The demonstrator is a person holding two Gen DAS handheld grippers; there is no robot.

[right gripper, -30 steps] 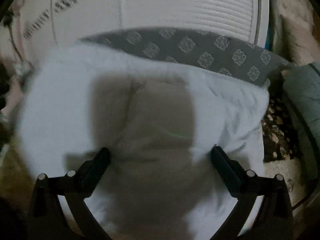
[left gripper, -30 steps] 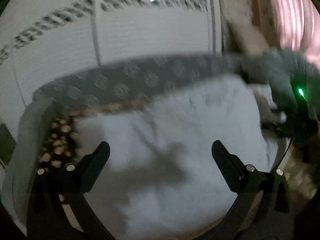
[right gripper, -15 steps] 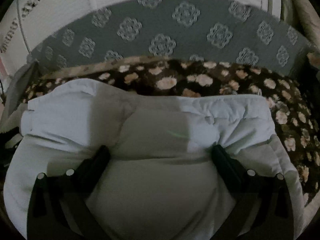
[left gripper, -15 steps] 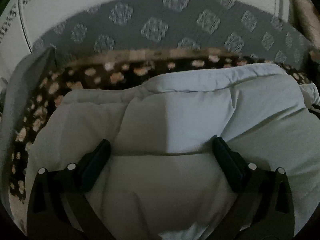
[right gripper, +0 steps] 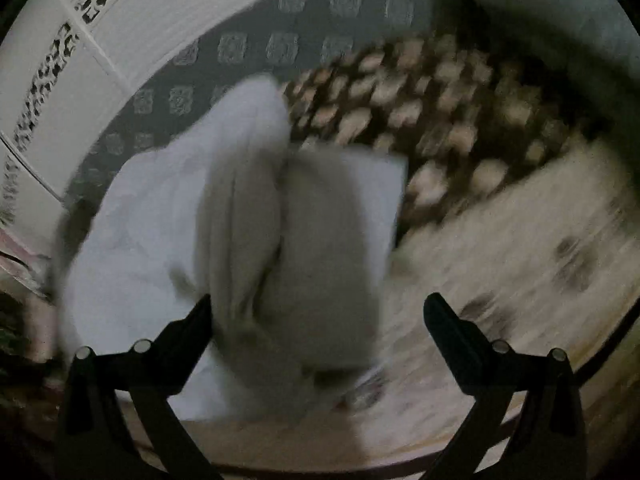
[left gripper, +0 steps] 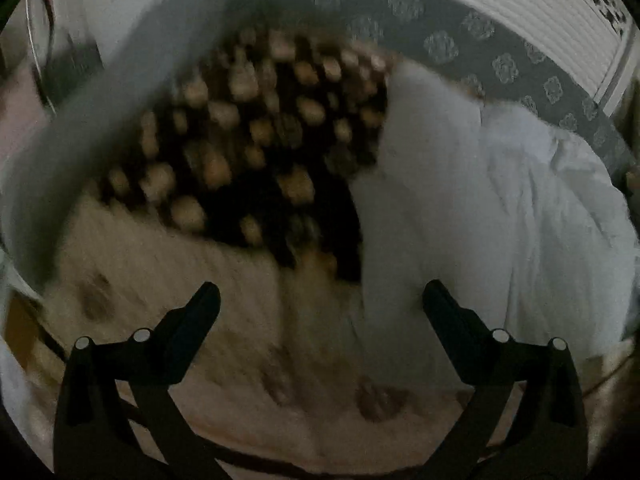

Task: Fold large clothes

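Observation:
A pale padded garment (left gripper: 500,220) lies folded in a bundle on the bed, at the right of the left wrist view and at centre left of the right wrist view (right gripper: 240,220). My left gripper (left gripper: 320,300) is open and empty, over the bed cover just left of the bundle. My right gripper (right gripper: 318,312) is open and empty, with its left finger (right gripper: 188,328) at the bundle's near edge. Both views are blurred by motion.
A dark blanket with tan flowers (left gripper: 260,152) and a cream cover (left gripper: 180,264) lie under and beside the garment. A grey patterned headboard (left gripper: 460,48) and a white ribbed wall panel (left gripper: 540,20) stand behind. A grey cushion (left gripper: 100,120) sits at the left.
Both grippers have swung apart and back from the garment: the left view turned left, the right view turned right. The bundle now lies to the side in each view. Both stay open.

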